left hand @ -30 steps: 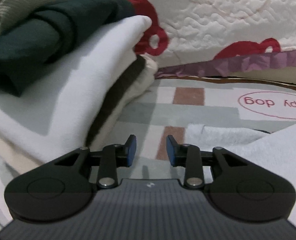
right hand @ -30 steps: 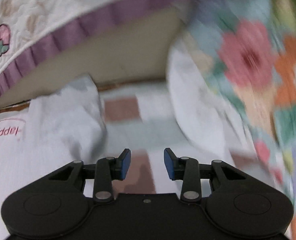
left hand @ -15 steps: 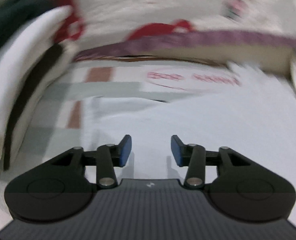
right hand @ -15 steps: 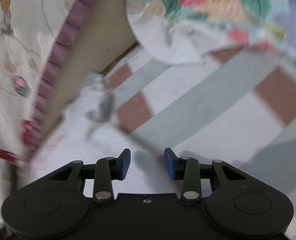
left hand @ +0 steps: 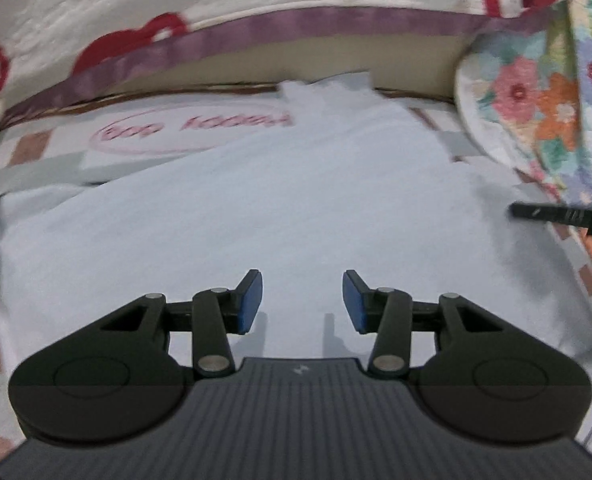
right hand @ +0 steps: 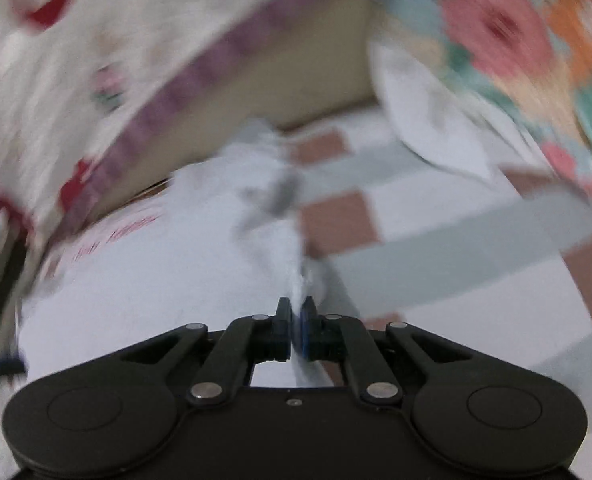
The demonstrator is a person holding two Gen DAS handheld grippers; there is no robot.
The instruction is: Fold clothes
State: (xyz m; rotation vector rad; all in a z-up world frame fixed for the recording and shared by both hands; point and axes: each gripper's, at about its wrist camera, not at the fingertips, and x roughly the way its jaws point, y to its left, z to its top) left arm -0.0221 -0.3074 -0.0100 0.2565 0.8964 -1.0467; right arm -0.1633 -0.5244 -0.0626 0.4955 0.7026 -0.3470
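A white garment [left hand: 280,200] lies spread over the checked bed cover [left hand: 28,148]. My left gripper [left hand: 302,304] hovers low over its near part, open, with nothing between the blue pads. In the right wrist view my right gripper [right hand: 296,320] is shut on the right edge of the white garment [right hand: 168,264], and a ridge of cloth rises from the pads. The right gripper's fingers [left hand: 552,214] also show at the right edge of the left wrist view, at the garment's right side.
A quilted cover with red prints and a purple trim [left hand: 296,24] hangs along the far side. A floral blanket [left hand: 536,104] is heaped at the right. The checked cover [right hand: 476,248] shows bare to the right of the garment. A stack's dark edge [right hand: 0,280] sits far left.
The left gripper swung right, away from the folded stack, to over the white garment. The right gripper went from open to shut on the garment's edge.
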